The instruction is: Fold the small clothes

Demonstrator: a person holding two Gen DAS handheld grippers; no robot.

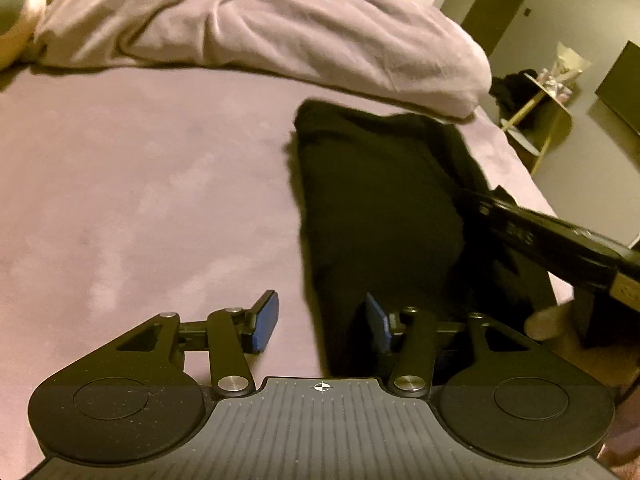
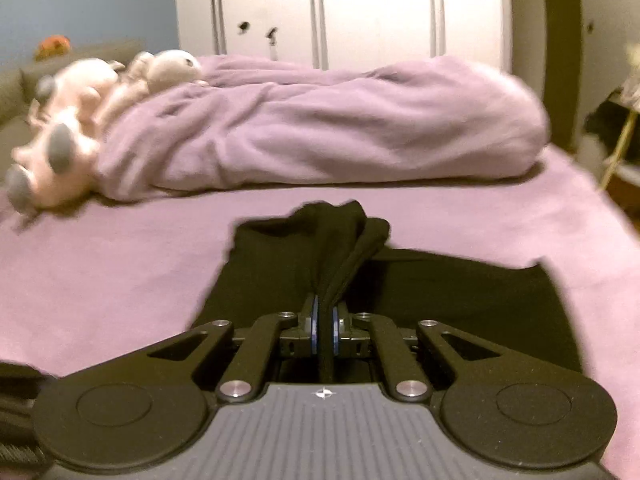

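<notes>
Bed, mauve sheet: fitted flat, bears every item below.

Plush toys: pale pink with grey paw pads, heaped at the far left of the bed, touching the left end of the duvet; blurred.

Duvet: mauve, bunched in a long roll across the far side of the bed.

Wardrobe: white doors with long vertical handles, behind the bed.

Left gripper: jaws apart, nothing pressed between the blue pads. Its left pad is over bare sheet, the right pad over the near left edge of the garment; whether it touches cloth cannot be told.

Black garment: dark cloth, type not legible, lying lengthwise on the sheet toward the bed's right side, near the duvet's right end.

Right gripper: clenched on a gathered fold of the black garment, which rises from the pads in a ridge; the rest lies spread on the sheet.

Side shelf: wooden, right of the bed, contents unclear.
</notes>
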